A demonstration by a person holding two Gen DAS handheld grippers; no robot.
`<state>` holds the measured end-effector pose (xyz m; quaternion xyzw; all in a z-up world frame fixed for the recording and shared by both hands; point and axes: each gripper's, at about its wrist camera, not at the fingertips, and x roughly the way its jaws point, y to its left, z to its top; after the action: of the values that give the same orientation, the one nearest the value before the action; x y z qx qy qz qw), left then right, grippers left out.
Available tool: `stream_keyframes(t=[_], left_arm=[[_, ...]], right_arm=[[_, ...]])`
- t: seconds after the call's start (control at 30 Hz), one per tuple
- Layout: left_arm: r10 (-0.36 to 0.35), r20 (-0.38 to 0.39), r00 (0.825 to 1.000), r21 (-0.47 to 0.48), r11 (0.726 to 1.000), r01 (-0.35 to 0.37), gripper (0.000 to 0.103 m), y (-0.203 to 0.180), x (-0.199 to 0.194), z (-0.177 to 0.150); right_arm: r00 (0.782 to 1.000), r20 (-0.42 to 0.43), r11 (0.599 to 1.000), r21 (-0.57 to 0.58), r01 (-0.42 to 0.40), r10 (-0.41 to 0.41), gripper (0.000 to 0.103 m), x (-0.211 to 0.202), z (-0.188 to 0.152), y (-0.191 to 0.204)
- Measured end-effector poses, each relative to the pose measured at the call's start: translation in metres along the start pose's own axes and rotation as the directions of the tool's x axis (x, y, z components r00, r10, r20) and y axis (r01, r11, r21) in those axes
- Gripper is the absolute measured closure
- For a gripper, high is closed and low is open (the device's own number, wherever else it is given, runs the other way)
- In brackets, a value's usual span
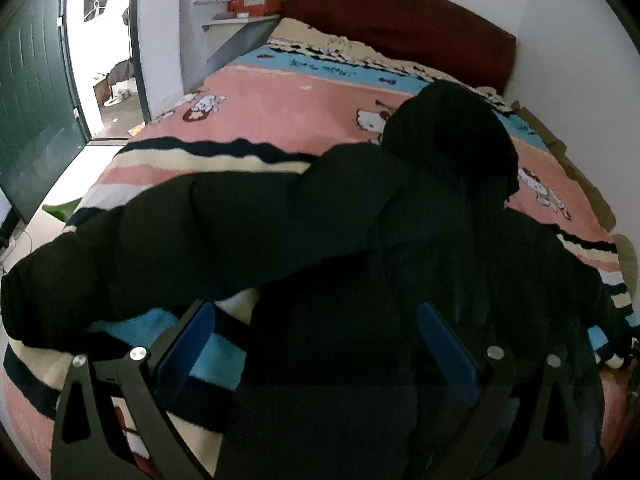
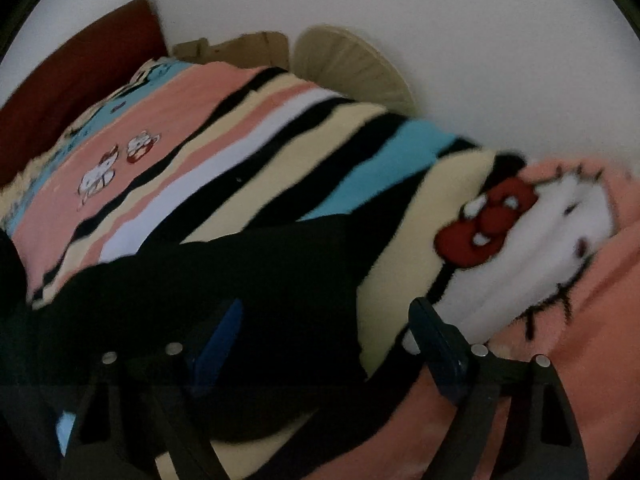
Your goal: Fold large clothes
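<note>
— Two views, and they split the scene between them. What does the left wrist camera give you?

— Nearly the whole black coat (image 1: pixel 360 216), spread flat on the bed (image 1: pixel 280 100) over a pink, cream and blue striped blanket (image 1: pixel 224 352). Its hood (image 1: pixel 452 132) points toward the dark red headboard (image 1: pixel 400 20), and one sleeve (image 1: pixel 132 240) reaches out to the left edge. A green door (image 1: pixel 32 80) stands open at the far left.

— And the right wrist camera?

— Only one sleeve (image 2: pixel 224 280) of the coat, lying across the stripes, with a big cartoon cat print (image 2: pixel 540 232) on the blanket beside it. A pale fan-shaped object (image 2: pixel 356 68) leans against the wall behind the bed. The picture is blurred.

— The left hand-held gripper (image 1: pixel 316 332)?

— Spread wide, blue pads well apart, hanging over the lower body of the coat. Nothing is pinched between them; I cannot tell whether the fingers touch the cloth.

— The right hand-held gripper (image 2: pixel 328 328)?

— Also spread wide. The sleeve end lies between its fingers, but the jaws are not closed on it.
</note>
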<state>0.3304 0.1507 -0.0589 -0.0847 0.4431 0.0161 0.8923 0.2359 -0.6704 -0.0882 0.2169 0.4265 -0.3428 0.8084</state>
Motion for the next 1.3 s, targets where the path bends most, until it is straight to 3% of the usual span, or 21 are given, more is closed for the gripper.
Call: stream_keyframes(t=[0.13,0.17,0.27,0.37,0.53,0.67,0.83,1.0,1.13,1.3], left_arm=[[0.01,-0.01,1.0,-0.007,1.0,-0.01,0.001,0.003,-0.003,-0.008],[0.014,-0.008,1.0,-0.009,1.0,-0.014,0.001,0.004,-0.005,-0.009],[0.019,-0.001,1.0,-0.015,1.0,-0.019,0.001,0.008,-0.012,-0.012],[0.019,0.008,1.0,-0.023,1.0,-0.018,0.001,0.012,-0.022,-0.016],[0.012,0.044,0.999,-0.037,0.999,-0.01,0.001,0.019,-0.042,-0.019],[0.007,0.091,0.996,-0.04,0.999,-0.003,0.001,0.022,-0.065,-0.019],[-0.018,0.13,0.991,-0.061,0.998,0.026,0.001,0.031,-0.095,-0.025],[-0.019,0.165,0.986,-0.087,0.996,0.033,0.001,0.046,-0.122,-0.032],[-0.011,0.185,0.983,-0.1,0.995,0.03,0.001,0.061,-0.137,-0.038],[-0.005,0.196,0.981,-0.134,0.99,0.031,0.001,0.085,-0.144,-0.043]], right_arm=[[0.998,-0.067,1.0,0.027,-0.015,0.017,0.019,0.024,-0.004,-0.007],[0.998,-0.066,0.999,0.024,-0.021,0.023,0.023,0.025,-0.004,-0.007],[0.991,-0.08,0.994,0.018,-0.105,0.106,0.066,0.022,-0.004,-0.002],[0.993,-0.071,0.993,-0.063,-0.104,0.099,0.083,0.012,-0.003,0.015],[0.987,-0.019,0.978,-0.131,-0.163,0.162,0.088,-0.024,0.0,0.033],[0.968,0.043,0.955,-0.18,-0.236,0.248,0.09,-0.072,0.002,0.056],[0.919,0.105,0.901,-0.267,-0.342,0.38,0.092,-0.135,0.009,0.112],[0.85,0.129,0.818,-0.38,-0.433,0.51,0.092,-0.206,0.008,0.191],[0.797,0.106,0.741,-0.457,-0.492,0.595,0.092,-0.244,-0.003,0.254],[0.754,0.041,0.645,-0.55,-0.531,0.656,0.092,-0.274,-0.034,0.331]])
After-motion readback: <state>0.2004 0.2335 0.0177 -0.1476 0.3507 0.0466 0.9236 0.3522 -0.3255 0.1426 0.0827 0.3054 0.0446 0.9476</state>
